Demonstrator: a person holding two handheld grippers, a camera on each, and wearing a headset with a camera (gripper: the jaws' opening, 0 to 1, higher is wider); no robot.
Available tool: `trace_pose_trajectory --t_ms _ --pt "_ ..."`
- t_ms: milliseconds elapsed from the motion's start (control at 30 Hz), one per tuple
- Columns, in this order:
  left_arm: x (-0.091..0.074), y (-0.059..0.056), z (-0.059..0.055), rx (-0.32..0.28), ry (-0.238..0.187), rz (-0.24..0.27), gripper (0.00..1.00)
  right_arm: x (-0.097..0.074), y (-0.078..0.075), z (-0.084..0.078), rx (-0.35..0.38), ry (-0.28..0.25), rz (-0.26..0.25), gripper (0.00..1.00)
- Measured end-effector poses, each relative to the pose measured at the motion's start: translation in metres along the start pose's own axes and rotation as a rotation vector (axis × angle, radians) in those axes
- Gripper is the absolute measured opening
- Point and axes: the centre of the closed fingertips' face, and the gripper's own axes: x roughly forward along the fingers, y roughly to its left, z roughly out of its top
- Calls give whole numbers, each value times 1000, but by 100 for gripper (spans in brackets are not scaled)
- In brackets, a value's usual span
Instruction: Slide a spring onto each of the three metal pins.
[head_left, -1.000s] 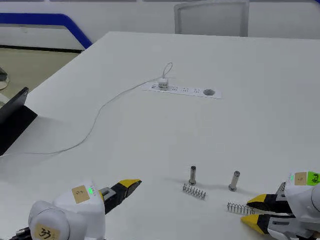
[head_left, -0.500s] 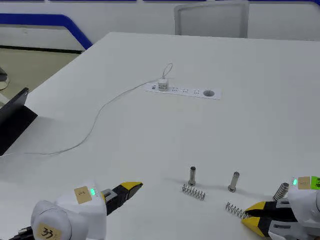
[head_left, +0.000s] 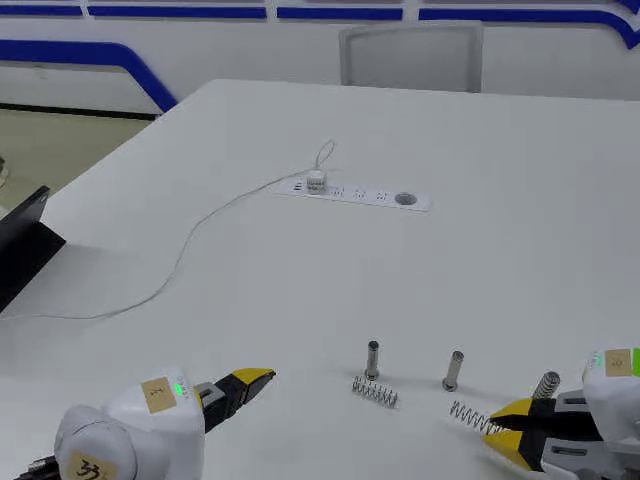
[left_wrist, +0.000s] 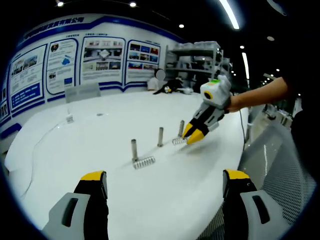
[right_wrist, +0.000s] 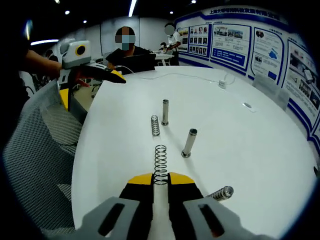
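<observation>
Since a second ago the right tool (right_wrist: 160, 178) has closed its jaws on the near end of a spring (right_wrist: 160, 161); before, they stood apart at it. The spring sticks out ahead of the tips, low over the white surface (head_left: 300, 270). A second spring (head_left: 374, 392) lies just beside the foot of the left pin (head_left: 372, 359). The middle pin (head_left: 454, 369) stands bare. A third pin (head_left: 545, 384), tilted, is near the right tool. The left tool (left_wrist: 164, 176) hovers well apart, jaws wide and empty.
</observation>
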Motion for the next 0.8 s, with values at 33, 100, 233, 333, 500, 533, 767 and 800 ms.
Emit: trace_pose_trajectory --t_ms 33,100,233,333,500,533,767,800 --pt "0 -1 0 8 2 -3 98 -3 0 3 -13 -5 -1 11" --pt "2 0 1 24 5 -2 98 -12 -1 12 -53 -7 -1 11" --pt "9 6 6 28 0 10 97 -28 2 28 -110 -27 0 11" --pt "18 2 19 52 -19 -14 95 -37 8 37 -139 -40 8 11" --pt "35 -14 33 103 -17 -104 88 -45 23 47 -173 -43 63 11" --pt "38 -16 35 112 -16 -113 86 -45 25 48 -182 -41 65 11" --pt "54 -42 51 143 -44 -201 80 -48 39 59 -240 -36 104 11" --pt "55 -44 52 144 -46 -211 78 -48 41 60 -246 -34 108 11"
